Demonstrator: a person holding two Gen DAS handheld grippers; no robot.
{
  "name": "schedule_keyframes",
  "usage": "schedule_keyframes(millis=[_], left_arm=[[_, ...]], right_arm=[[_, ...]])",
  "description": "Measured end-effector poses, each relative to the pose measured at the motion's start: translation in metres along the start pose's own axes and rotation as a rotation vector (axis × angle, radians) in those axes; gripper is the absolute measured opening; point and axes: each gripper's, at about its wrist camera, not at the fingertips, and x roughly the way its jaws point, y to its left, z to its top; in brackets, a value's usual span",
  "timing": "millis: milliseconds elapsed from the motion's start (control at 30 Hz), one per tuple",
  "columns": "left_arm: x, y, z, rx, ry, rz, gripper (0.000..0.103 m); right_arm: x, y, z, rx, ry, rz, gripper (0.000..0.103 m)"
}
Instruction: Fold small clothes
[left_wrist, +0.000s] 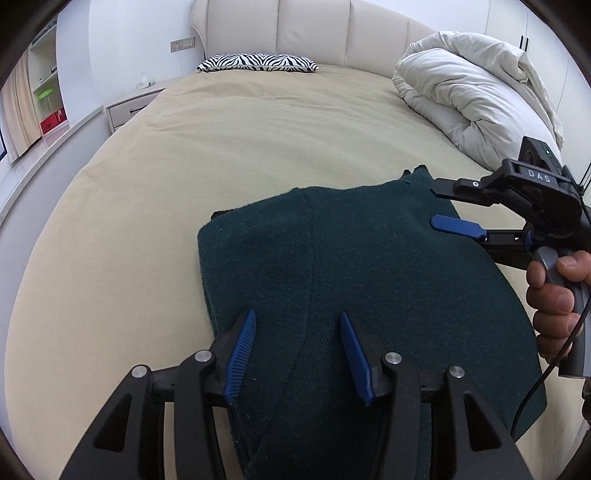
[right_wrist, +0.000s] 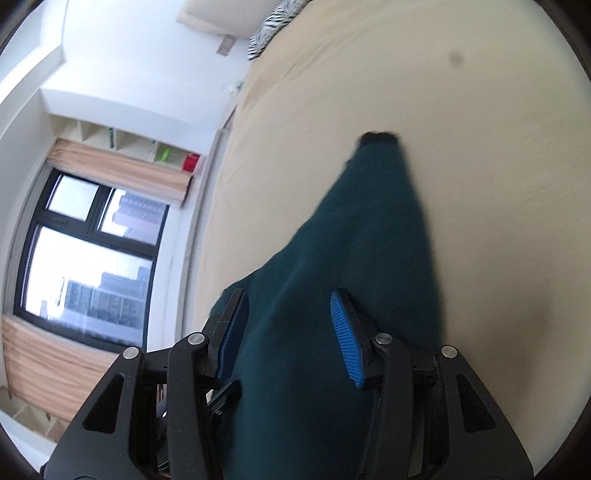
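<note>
A dark green knitted garment (left_wrist: 351, 266) lies spread flat on the beige bed sheet (left_wrist: 221, 147). My left gripper (left_wrist: 298, 314) hovers over its near part, blue pads apart, nothing pinched between them. My right gripper (left_wrist: 433, 206) reaches in from the right over the garment's far right corner, its two fingers apart, with a person's hand (left_wrist: 554, 291) on the handle. In the right wrist view, which is blurred, the garment (right_wrist: 369, 240) stretches away to a narrow dark end, and the right gripper (right_wrist: 287, 295) stands open above it.
A crumpled white duvet (left_wrist: 461, 85) lies at the bed's far right. By the padded headboard sits a zebra-striped pillow (left_wrist: 258, 62). A nightstand (left_wrist: 129, 110) and shelves stand left of the bed. The right wrist view also shows a window (right_wrist: 92, 258).
</note>
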Motion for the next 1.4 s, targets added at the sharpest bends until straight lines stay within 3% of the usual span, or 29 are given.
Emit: schedule_keyframes(millis=[233,300,367,500,633,733,833,900,1000,1133,1267,1400], left_arm=[[-0.001,0.000,-0.001,-0.001,-0.005,-0.005,0.052],[0.000,0.000,-0.001,-0.005,-0.006,-0.007,0.052],[0.000,0.000,-0.002,-0.007,-0.008,-0.009,0.052],[0.000,0.001,-0.002,-0.007,-0.014,-0.014,0.052],[-0.002,0.006,-0.004,-0.022,-0.018,-0.044,0.052],[-0.009,0.012,-0.009,-0.035,-0.030,-0.074,0.052],[-0.024,0.023,-0.016,-0.076,-0.048,-0.101,0.052],[-0.039,0.035,-0.023,-0.135,-0.069,-0.090,0.057],[-0.053,0.056,-0.030,-0.224,-0.088,-0.140,0.060],[-0.048,0.081,-0.034,-0.341,-0.043,-0.221,0.061],[-0.031,0.095,-0.039,-0.475,0.034,-0.377,0.063],[-0.018,0.096,-0.034,-0.504,0.082,-0.414,0.064]], right_arm=[[-0.028,-0.010,-0.004,0.015,-0.096,-0.025,0.045],[-0.046,-0.005,-0.010,0.000,-0.117,0.010,0.047],[-0.057,0.011,-0.022,-0.045,-0.088,0.127,0.047],[-0.052,0.043,-0.061,-0.168,0.044,0.233,0.057],[-0.032,0.038,-0.100,-0.243,0.171,0.164,0.060],[-0.036,0.021,-0.113,-0.205,0.192,0.202,0.060],[-0.048,0.013,-0.122,-0.198,0.180,0.171,0.060],[-0.058,0.008,-0.121,-0.192,0.165,0.144,0.060],[-0.072,0.008,-0.112,-0.207,0.108,0.090,0.062],[-0.092,-0.005,-0.085,-0.158,0.041,0.051,0.071],[-0.075,-0.016,-0.063,-0.083,0.033,0.060,0.075],[-0.049,-0.038,-0.055,-0.030,0.077,0.049,0.075]])
